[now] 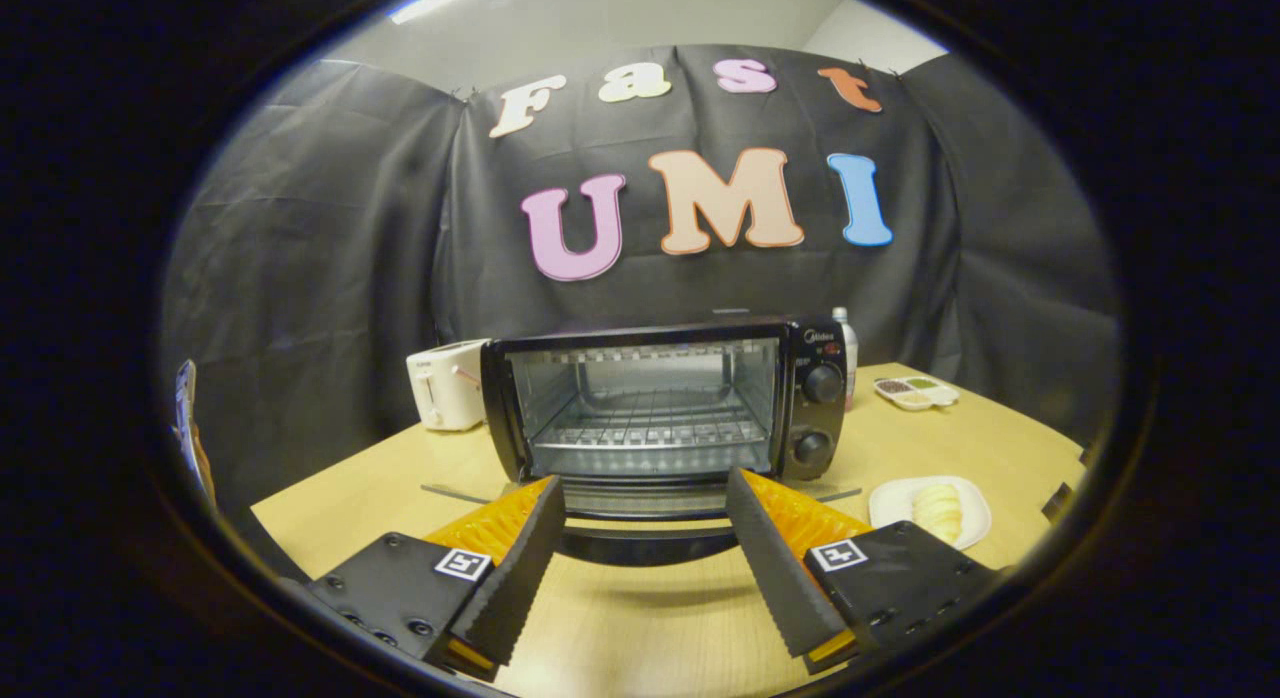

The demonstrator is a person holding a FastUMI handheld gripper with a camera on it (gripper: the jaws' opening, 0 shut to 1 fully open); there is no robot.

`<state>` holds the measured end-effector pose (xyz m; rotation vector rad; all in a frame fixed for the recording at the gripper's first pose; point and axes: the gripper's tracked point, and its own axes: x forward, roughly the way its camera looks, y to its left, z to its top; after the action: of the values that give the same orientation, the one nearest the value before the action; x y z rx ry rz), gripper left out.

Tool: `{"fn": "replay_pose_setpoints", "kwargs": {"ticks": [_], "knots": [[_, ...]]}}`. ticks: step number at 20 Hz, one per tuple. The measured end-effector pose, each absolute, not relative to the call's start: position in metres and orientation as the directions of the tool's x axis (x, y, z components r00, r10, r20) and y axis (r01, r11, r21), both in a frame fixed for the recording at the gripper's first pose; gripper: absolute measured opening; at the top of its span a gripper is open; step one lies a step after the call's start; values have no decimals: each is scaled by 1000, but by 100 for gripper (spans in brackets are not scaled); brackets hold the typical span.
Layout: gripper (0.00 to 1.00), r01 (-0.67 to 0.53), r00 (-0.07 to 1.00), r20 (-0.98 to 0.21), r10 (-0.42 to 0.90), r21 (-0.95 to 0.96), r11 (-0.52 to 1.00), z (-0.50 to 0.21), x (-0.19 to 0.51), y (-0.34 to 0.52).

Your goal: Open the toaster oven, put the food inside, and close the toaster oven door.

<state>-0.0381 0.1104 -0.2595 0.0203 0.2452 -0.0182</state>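
A black toaster oven (660, 403) stands on the wooden table (640, 618), straight ahead of my fingers. Its glass door (645, 498) lies folded down flat toward me, and its dark handle (645, 548) sits between my fingertips. The wire rack (645, 428) inside is bare. A pale piece of food (937, 511) rests on a white plate (885, 503) to the right of the oven, just beyond my right finger. My gripper (645, 493) is open, its fingers wide apart with nothing pressed between them.
A white toaster (448, 383) stands left of the oven. Behind the oven's right side rises a bottle (847, 343), and a small divided dish (917, 391) lies at the back right. Two control knobs (820, 383) face me.
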Motion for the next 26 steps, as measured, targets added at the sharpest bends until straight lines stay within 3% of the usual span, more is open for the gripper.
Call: {"fn": "replay_pose_setpoints", "kwargs": {"ticks": [15, 26], "knots": [[98, 39, 896, -443, -7, 64, 997, -324, -50, 102], [98, 17, 910, -414, 1, 41, 999, -319, -51, 103]]}}
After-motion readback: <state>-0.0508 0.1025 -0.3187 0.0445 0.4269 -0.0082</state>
